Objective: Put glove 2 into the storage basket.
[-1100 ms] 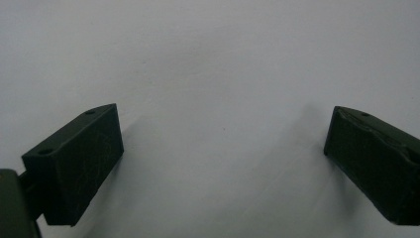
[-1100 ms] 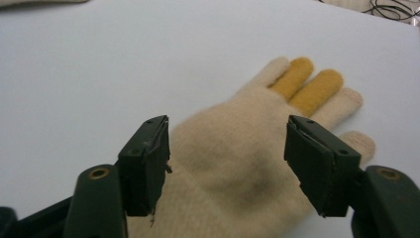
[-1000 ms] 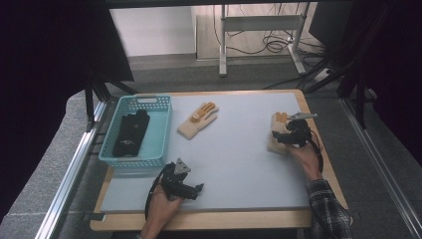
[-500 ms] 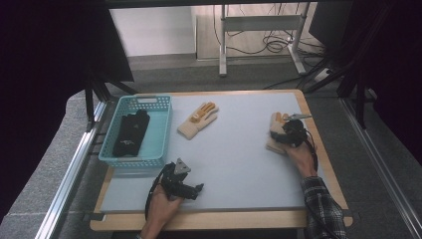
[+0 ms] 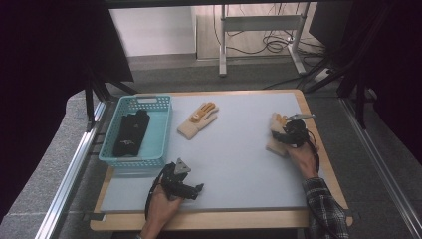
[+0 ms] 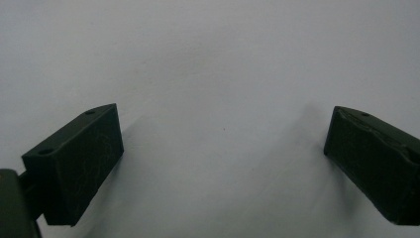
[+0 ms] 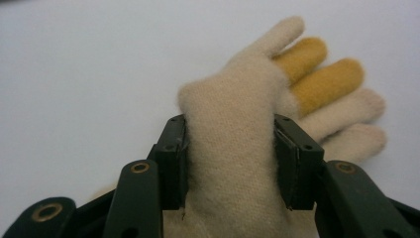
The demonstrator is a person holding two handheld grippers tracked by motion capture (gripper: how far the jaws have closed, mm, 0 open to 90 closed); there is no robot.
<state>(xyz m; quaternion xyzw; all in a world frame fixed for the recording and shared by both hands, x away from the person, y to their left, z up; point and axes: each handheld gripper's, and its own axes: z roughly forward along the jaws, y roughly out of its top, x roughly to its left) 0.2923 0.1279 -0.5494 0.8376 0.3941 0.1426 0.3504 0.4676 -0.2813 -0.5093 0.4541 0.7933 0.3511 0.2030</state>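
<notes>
Jaws of the right hand-held gripper [image 7: 231, 163] have just been closing, squeezing the cream-and-yellow knitted wool glove [image 7: 257, 114]; the left hand-held gripper [image 6: 223, 148] is gaping open over the desk [image 6: 208, 59]

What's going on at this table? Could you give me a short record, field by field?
Right gripper: jaws have just been closing, now pinching the cream glove bunched between them
Left gripper: open over bare mat, holding nothing
Second cream glove: flat on the mat beside the basket
Basket: turquoise, holds a black glove
Table: grey mat on a wooden top
</notes>
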